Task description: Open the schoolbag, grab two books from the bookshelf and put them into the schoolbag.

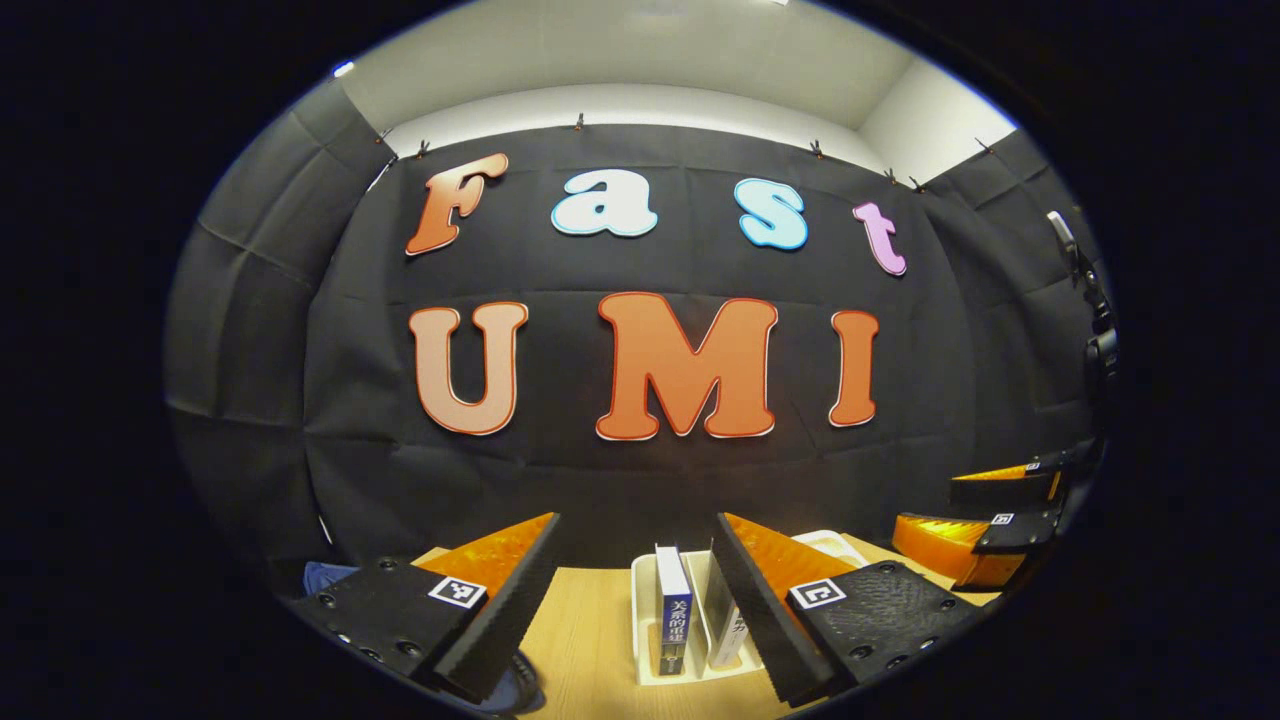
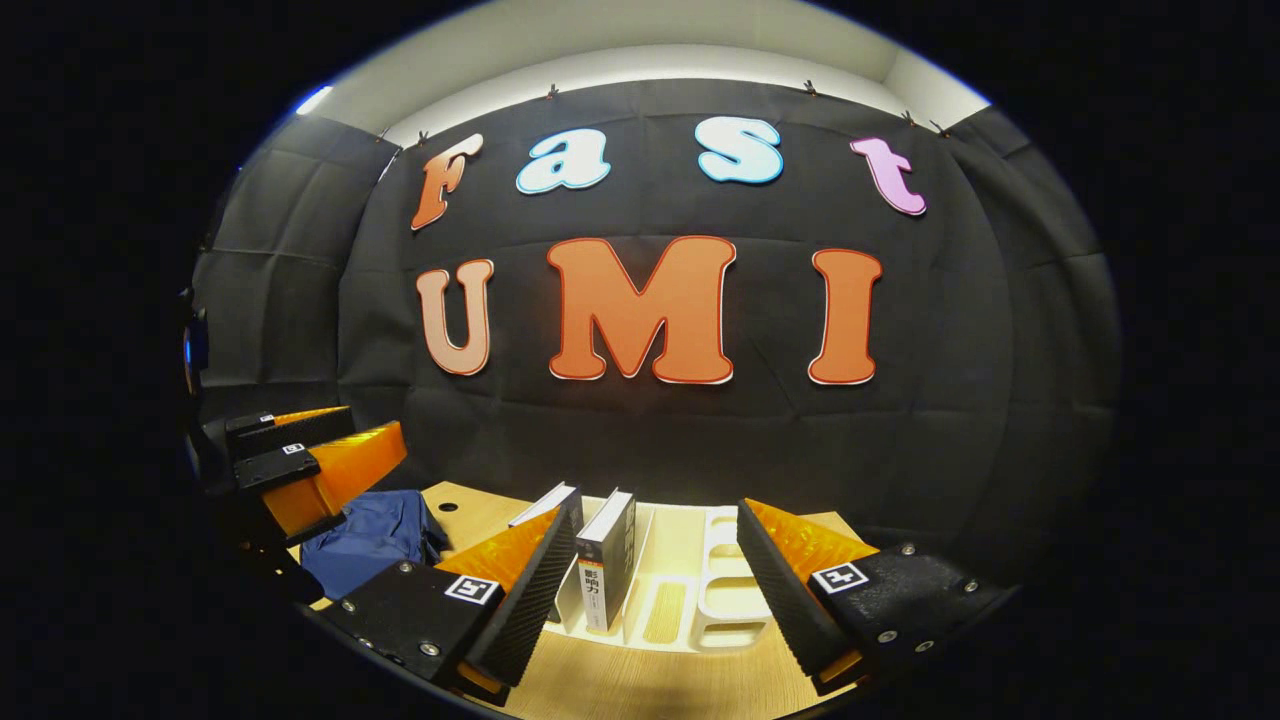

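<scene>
White bookshelf (image 2: 700, 590), two upright books (image 2: 607, 560)

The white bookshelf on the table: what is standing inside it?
Two books stand upright in the white bookshelf: a blue-spined book and a second book beside it. The right slots look empty. The left fingers cover part of the second book.

Two books upright in the rack, schoolbag off to the side

We see a blue-spined book (image 1: 673, 608) and a white-spined book (image 1: 729, 632) standing side by side in the white bookshelf (image 2: 722, 590) on the worktop; the navy schoolbag (image 2: 372, 538) lies slumped on the worktop, apart from the rack
</scene>
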Tool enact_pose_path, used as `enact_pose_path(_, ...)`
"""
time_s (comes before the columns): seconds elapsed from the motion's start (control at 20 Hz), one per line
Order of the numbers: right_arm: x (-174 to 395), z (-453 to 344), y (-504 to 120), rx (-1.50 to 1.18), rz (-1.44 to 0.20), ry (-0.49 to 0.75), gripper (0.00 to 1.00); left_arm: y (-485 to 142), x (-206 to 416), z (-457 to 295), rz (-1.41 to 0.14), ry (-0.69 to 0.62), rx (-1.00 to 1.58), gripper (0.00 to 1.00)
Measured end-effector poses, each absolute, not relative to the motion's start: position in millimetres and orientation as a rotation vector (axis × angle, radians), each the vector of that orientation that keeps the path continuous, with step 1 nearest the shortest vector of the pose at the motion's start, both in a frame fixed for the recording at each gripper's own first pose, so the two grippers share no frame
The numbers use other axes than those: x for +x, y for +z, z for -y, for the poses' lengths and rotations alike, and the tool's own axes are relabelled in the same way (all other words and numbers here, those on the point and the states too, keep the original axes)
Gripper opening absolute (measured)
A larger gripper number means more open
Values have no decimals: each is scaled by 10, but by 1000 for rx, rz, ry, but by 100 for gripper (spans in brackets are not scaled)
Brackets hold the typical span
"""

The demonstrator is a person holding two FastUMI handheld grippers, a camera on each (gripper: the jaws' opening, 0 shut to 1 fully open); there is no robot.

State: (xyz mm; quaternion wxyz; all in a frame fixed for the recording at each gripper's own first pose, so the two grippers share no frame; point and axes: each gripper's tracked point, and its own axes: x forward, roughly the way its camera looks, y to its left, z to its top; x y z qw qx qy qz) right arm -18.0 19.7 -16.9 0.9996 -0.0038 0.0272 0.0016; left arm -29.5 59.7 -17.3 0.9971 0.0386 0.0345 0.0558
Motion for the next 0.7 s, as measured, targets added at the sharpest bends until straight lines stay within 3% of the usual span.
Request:
enact_pose_path(0.3, -163, -141, -304, -20, -85, -2, 97, -667, -446, -1163, -202, 189, 209, 96)
enact_pose_path(0.7, -119, 13, -574, -21, -154, -32, 97, -2022, -1105, -2058, -589, 234, 559, 96)
